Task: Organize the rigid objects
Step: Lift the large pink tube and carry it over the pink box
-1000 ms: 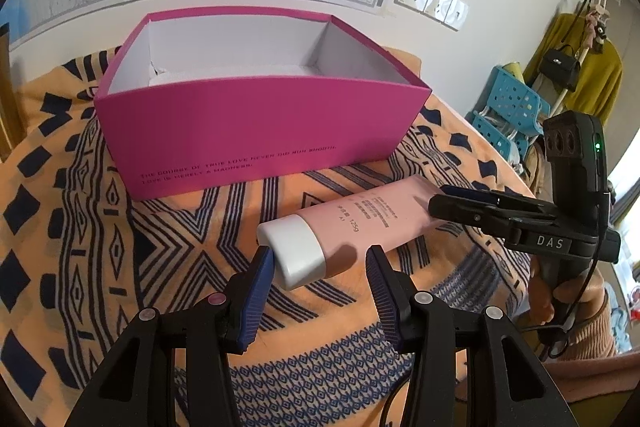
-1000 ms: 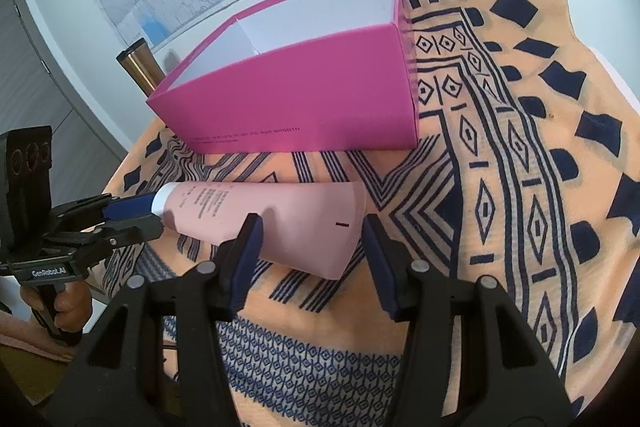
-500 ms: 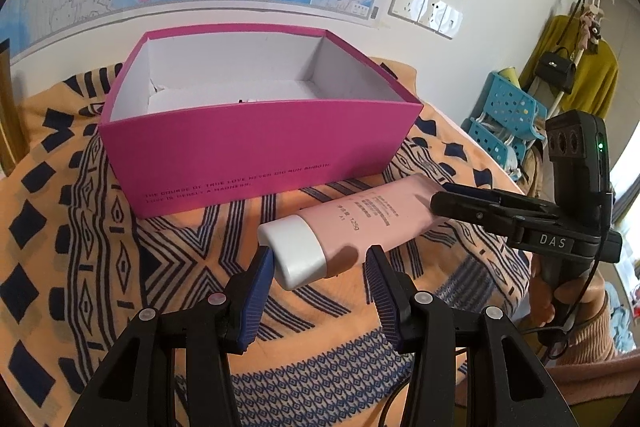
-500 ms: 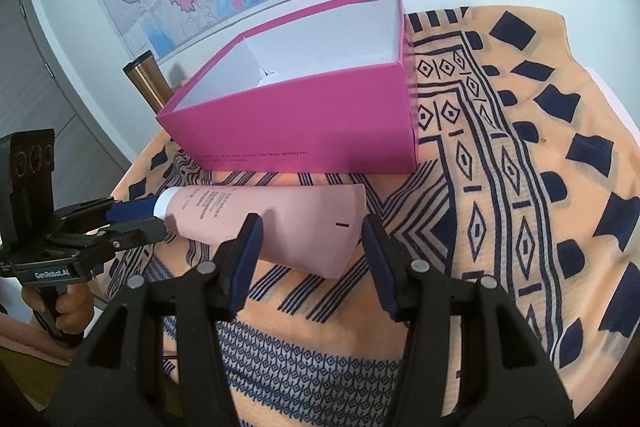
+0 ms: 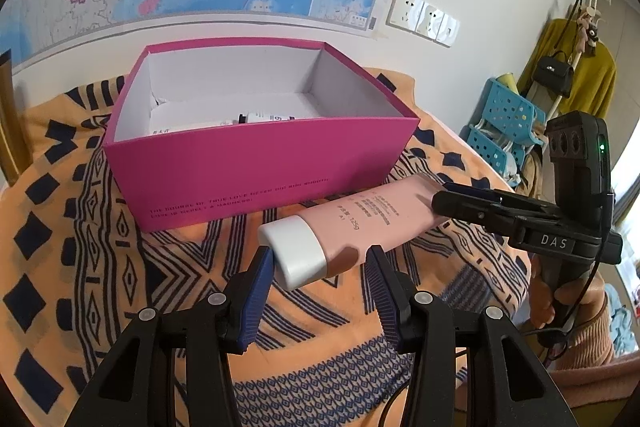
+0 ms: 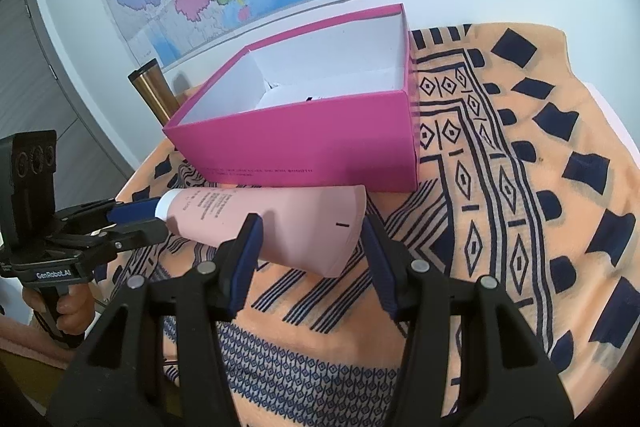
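A pink tube with a white cap [image 5: 348,231] is held off the cloth in front of an open magenta box [image 5: 256,163]. My left gripper [image 5: 320,269] is shut on its cap end. My right gripper [image 6: 310,239] is shut on its flat tail end [image 6: 280,223]. The box [image 6: 312,143] has white walls and holds a white item with a black cap [image 5: 260,117]. In the left wrist view the right gripper [image 5: 460,199] pinches the tube's tail. In the right wrist view the left gripper [image 6: 144,215] pinches the cap.
An orange and navy patterned cloth [image 6: 520,187] covers the table. A gold and black tumbler [image 6: 154,93] stands behind the box at the left. A wall map and wall sockets [image 5: 424,23] are behind. A blue rack [image 5: 504,123] and coat stand are at the right.
Both grippers have lifted the tube together, and the views have risen, so more of the box's inside shows now. The grip on the tube is unchanged.
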The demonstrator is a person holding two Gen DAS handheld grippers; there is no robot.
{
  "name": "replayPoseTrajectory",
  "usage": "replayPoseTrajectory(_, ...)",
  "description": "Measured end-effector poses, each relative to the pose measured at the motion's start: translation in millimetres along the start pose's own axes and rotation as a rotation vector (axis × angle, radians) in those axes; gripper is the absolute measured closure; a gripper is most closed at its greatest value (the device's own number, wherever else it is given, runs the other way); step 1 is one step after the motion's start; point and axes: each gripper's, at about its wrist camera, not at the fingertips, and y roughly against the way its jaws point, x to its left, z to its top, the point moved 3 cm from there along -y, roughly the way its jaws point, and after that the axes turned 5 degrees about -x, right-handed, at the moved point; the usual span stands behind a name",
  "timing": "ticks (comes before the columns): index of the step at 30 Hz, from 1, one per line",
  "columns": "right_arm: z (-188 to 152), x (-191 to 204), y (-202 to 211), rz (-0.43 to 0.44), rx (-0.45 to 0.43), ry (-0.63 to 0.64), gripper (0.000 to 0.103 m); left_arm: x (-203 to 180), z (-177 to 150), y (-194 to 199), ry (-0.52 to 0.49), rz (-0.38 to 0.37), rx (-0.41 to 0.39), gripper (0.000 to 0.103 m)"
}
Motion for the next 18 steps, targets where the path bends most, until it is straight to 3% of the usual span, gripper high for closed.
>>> replayPoseTrajectory(18,16,4,5,0.000,-0.038,0.031,0.049,-1,14,4,-0.014,0.003,-0.038,0.055)
